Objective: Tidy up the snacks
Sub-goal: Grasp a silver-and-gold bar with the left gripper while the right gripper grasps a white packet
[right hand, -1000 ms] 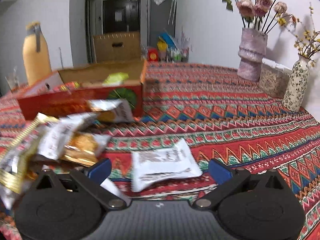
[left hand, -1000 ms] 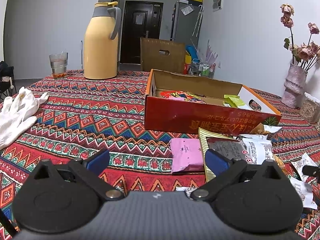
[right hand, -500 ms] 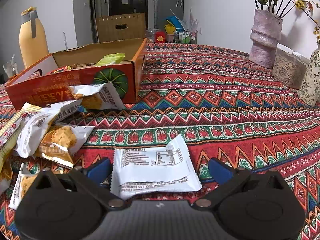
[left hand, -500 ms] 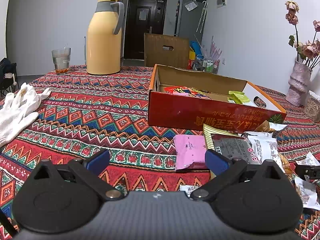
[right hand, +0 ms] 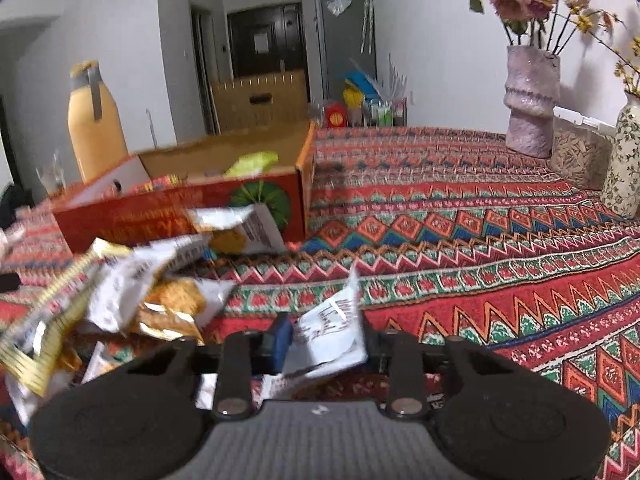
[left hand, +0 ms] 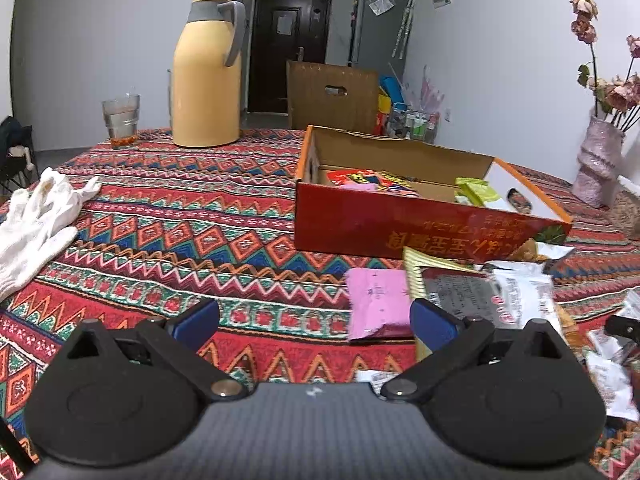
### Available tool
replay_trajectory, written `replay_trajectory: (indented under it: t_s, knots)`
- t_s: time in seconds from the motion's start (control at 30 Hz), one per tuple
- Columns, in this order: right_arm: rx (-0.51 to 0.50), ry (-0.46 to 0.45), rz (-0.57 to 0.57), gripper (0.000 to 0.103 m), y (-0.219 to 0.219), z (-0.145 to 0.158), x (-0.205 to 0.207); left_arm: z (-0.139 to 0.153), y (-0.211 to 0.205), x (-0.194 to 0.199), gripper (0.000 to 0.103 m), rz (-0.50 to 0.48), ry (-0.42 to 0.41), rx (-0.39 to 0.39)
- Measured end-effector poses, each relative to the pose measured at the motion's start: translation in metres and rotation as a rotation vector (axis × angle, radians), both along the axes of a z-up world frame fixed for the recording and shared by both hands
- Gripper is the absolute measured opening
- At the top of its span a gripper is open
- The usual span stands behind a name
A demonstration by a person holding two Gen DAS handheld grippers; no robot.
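Note:
An open red cardboard box (left hand: 400, 228) holds a few snacks; it also shows in the right wrist view (right hand: 168, 204). A pink packet (left hand: 376, 304) and several white and gold packets (left hand: 500, 296) lie in front of it. My left gripper (left hand: 314, 320) is open and empty, low over the cloth left of the pink packet. My right gripper (right hand: 324, 336) is shut on a white snack packet (right hand: 332, 328), crumpled and lifted off the table. A pile of loose snack packets (right hand: 132, 288) lies to its left.
A yellow thermos (left hand: 206, 76) and a glass (left hand: 120, 120) stand at the far left. White gloves (left hand: 36, 224) lie at the left edge. A pink vase (right hand: 528, 100), a floral vase (right hand: 624, 164) and a container (right hand: 576, 156) stand at the right.
My right gripper has closed on the white packet that lay flat between its fingers and raised it. My left gripper stays open, its view shifted slightly.

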State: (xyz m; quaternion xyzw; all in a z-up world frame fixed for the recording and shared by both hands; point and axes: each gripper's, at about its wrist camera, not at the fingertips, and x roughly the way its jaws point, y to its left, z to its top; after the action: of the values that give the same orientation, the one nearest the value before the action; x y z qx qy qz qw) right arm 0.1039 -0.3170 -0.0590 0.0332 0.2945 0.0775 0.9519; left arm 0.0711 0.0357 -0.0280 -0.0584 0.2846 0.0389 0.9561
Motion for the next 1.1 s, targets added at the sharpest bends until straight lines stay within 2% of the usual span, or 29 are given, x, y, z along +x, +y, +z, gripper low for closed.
replay_trajectory:
  t_s: [0.07, 0.2, 0.4, 0.57, 0.8, 0.83, 0.97, 1.1]
  knots:
    - [0.022, -0.019, 0.001, 0.019, 0.000, 0.002, -0.002, 0.004, -0.004, 0.000, 0.103, -0.011, 0.006, 0.003]
    - [0.078, -0.062, -0.001, 0.011, -0.002, 0.005, -0.008, 0.014, -0.019, -0.002, 0.103, -0.050, -0.004, 0.016]
    - [0.132, -0.142, -0.020, 0.009, -0.008, 0.011, -0.018, 0.021, -0.042, 0.007, 0.103, -0.115, 0.038, -0.003]
    - [0.160, -0.150, -0.011, 0.009, -0.013, 0.010, -0.019, 0.018, -0.060, 0.019, 0.103, -0.160, 0.109, -0.022]
    - [0.198, -0.149, 0.005, 0.010, -0.015, 0.006, -0.019, 0.004, -0.078, 0.035, 0.103, -0.151, 0.213, -0.003]
    - [0.201, -0.150, 0.007, 0.010, -0.016, 0.005, -0.020, 0.002, -0.079, 0.036, 0.102, -0.153, 0.224, -0.005]
    - [0.214, -0.148, 0.011, 0.010, -0.016, 0.004, -0.019, -0.004, -0.084, 0.039, 0.078, -0.168, 0.259, 0.000]
    - [0.218, -0.150, 0.016, 0.010, -0.017, 0.003, -0.020, -0.008, -0.086, 0.040, 0.076, -0.170, 0.268, 0.016]
